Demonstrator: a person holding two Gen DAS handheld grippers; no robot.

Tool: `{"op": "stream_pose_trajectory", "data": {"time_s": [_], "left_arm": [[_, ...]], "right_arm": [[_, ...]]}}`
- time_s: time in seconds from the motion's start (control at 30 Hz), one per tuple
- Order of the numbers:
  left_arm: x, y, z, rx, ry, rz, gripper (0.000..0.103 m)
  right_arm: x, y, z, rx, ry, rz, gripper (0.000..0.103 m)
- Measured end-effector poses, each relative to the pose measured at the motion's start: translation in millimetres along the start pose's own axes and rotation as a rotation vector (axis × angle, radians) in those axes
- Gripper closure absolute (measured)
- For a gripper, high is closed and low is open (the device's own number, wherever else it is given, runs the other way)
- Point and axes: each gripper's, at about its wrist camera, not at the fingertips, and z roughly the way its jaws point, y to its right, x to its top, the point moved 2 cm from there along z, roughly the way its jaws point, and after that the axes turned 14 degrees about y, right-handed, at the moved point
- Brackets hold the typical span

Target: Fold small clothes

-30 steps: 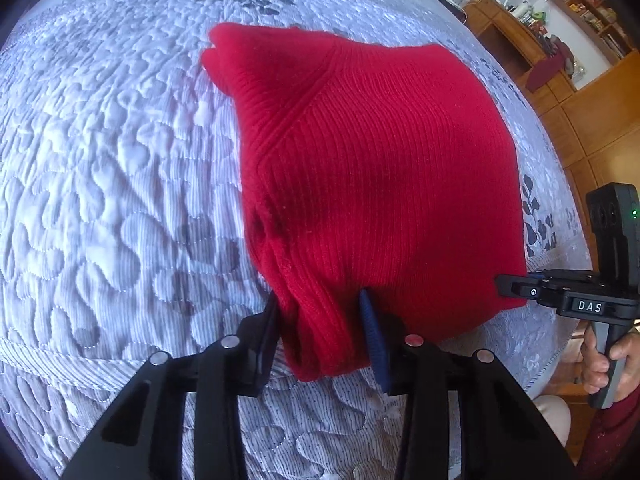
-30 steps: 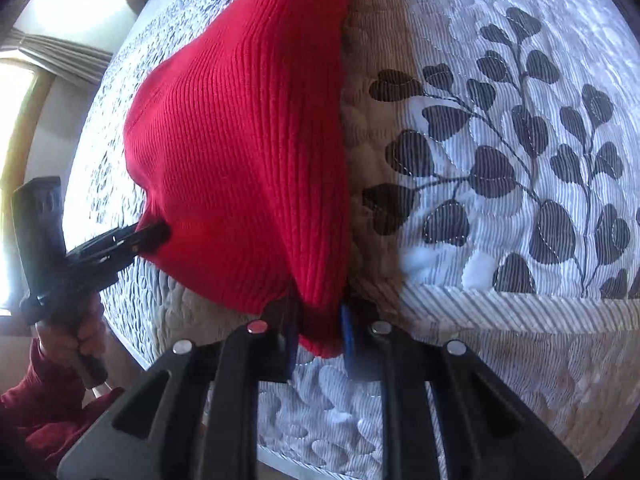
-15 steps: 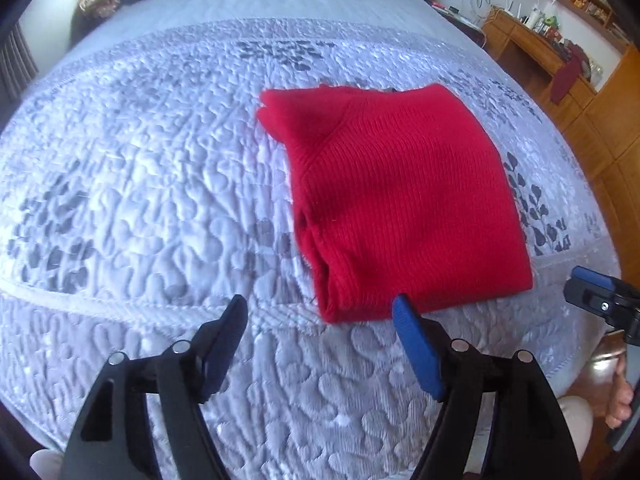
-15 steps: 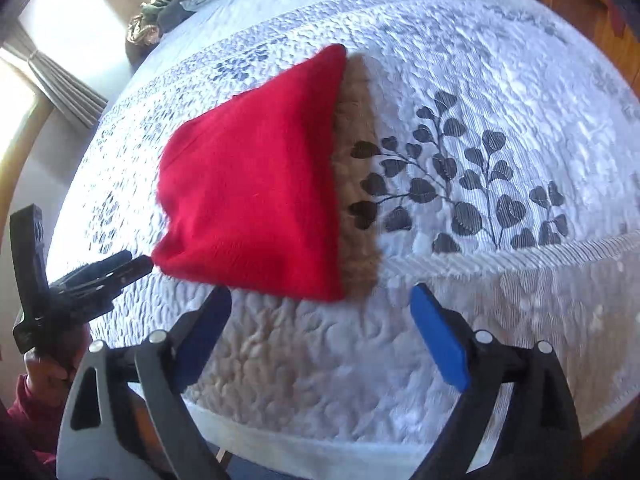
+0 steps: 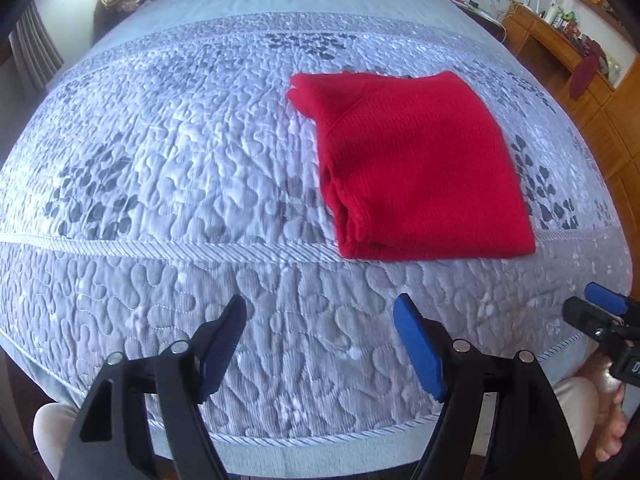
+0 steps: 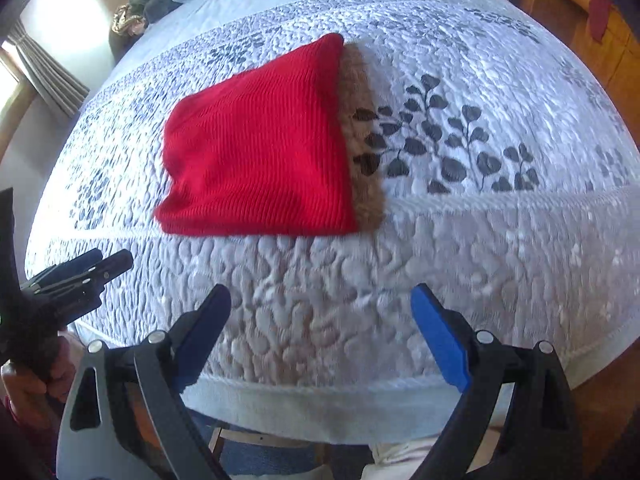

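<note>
A: Where was the red sweater (image 5: 420, 168)?

B: It lay folded into a rough rectangle on the bed (image 5: 168, 168), flat on the grey quilted bedspread, its near edge along the corded seam that ran across the quilt. In the right wrist view a brown tinted strip edged its right side, over the dark leaf print (image 6: 444, 148).

A: And the left hand-held gripper (image 5: 320, 344)?

B: Released, jaws spread wide, holding nothing. It hung over the near part of the bedspread, apart from the sweater, which sat ahead and to its right.

A: The right hand-held gripper (image 6: 320, 336)?

B: Also spread wide and empty, above the quilt near the bed's front edge, with the sweater ahead and a little to its left. Neither one touched the cloth.

A: Could each see the other?

B: Yes. The right one showed at the right edge of the left view, the left one at the left edge of the right view, gripped by a hand (image 6: 28, 380).

A: Anything else?

B: A wooden desk (image 5: 560, 40) stood beyond the bed, and curtains (image 6: 44, 76) hung by the window.
</note>
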Motion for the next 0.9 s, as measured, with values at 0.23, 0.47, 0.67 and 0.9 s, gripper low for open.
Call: {"op": "stream_pose_trajectory", "data": {"time_s": [0.23, 0.47, 0.67, 0.9], "left_arm": [[9, 8, -20, -0.006, 0.036, 0.014, 0.026], [17, 11, -39, -0.010, 0.079, 0.000, 0.026], [22, 15, -51, -0.012, 0.104, 0.001, 0.026], [21, 16, -49, -0.008, 0.094, 0.004, 0.026]], "right_arm": [[7, -14, -14, -0.011, 0.032, -0.027, 0.011], [19, -28, -31, -0.025, 0.075, -0.055, 0.011], [23, -29, -39, -0.039, 0.095, -0.046, 0.009], [20, -31, -39, -0.037, 0.092, -0.037, 0.009]]}}
